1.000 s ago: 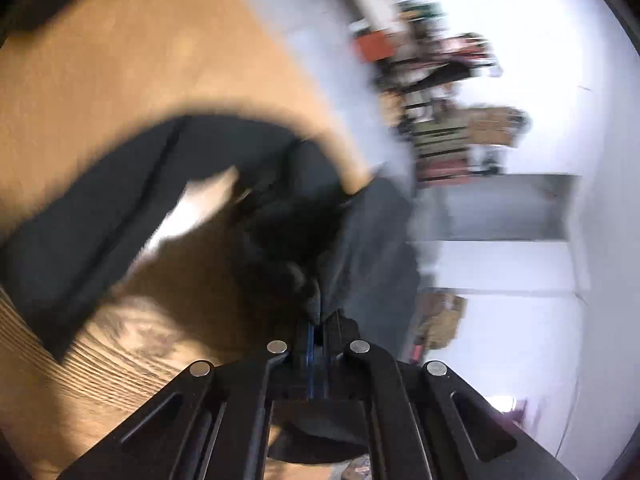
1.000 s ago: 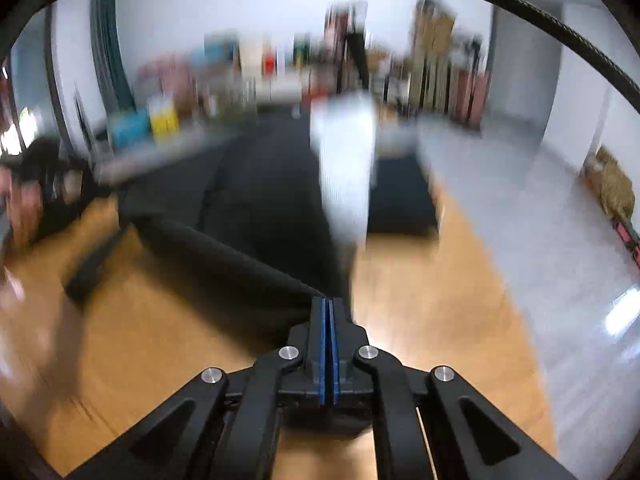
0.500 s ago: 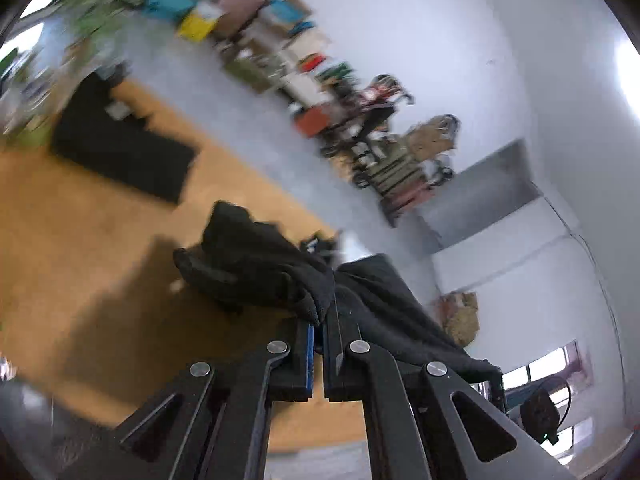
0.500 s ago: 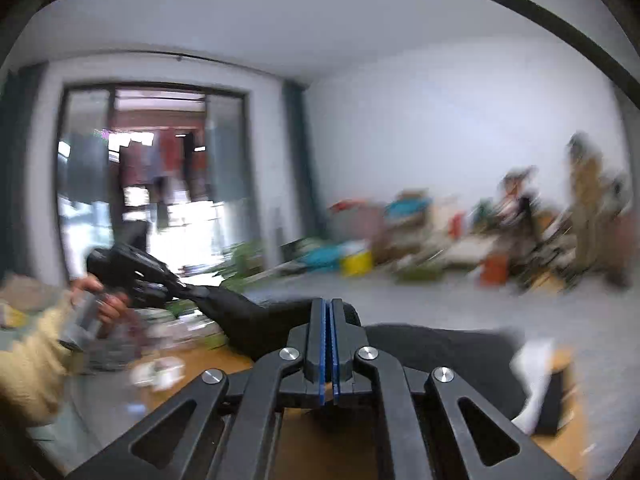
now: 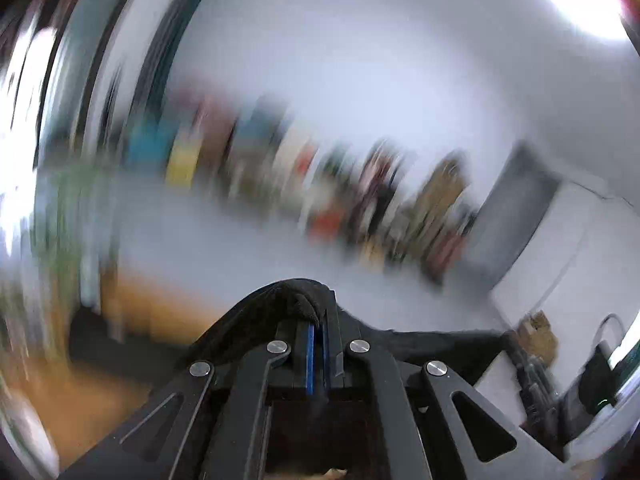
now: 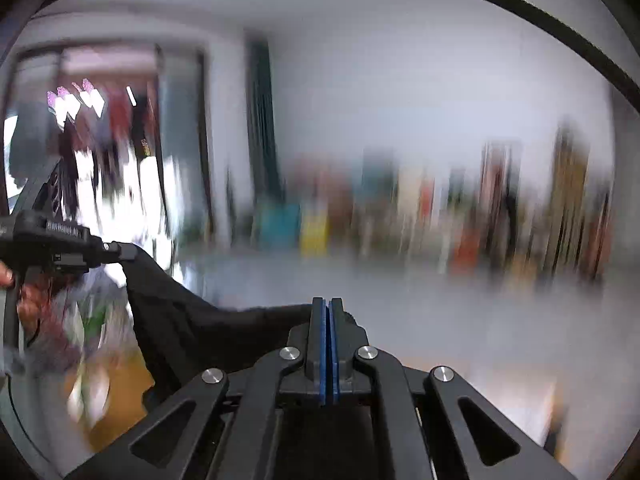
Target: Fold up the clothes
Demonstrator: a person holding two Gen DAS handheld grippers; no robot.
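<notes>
Left gripper [image 5: 316,322]: matte black, with angular linkage arms and round silver pivot pins; the blue-padded jaws are clamped on a bunched fold of the dark garment [image 5: 288,292]. It is also seen from the right wrist camera [image 6: 120,251], at the left edge, gripped by a hand [image 6: 24,300].
Right gripper [image 6: 328,312]: same black linkage build; the blue pads are pressed together, and the cloth is seen running up to the left jaw, so a grasp on its edge is suggested, though the pinch itself is hidden.
Dark garment: soft, black or charcoal fabric, matte and slightly fuzzy. It is held up in the air, stretched between the two grippers, and hangs in a loose drape [image 6: 180,320] below the left gripper. In the left wrist view a long strip [image 5: 440,338] is drawn out to the right.
Surface below: a warm orange-brown wooden expanse [image 5: 132,304] is seen beneath the cloth, heavily blurred; grain cannot be made out.
Background: pale walls and a row of colourful items, smeared by motion blur.
</notes>
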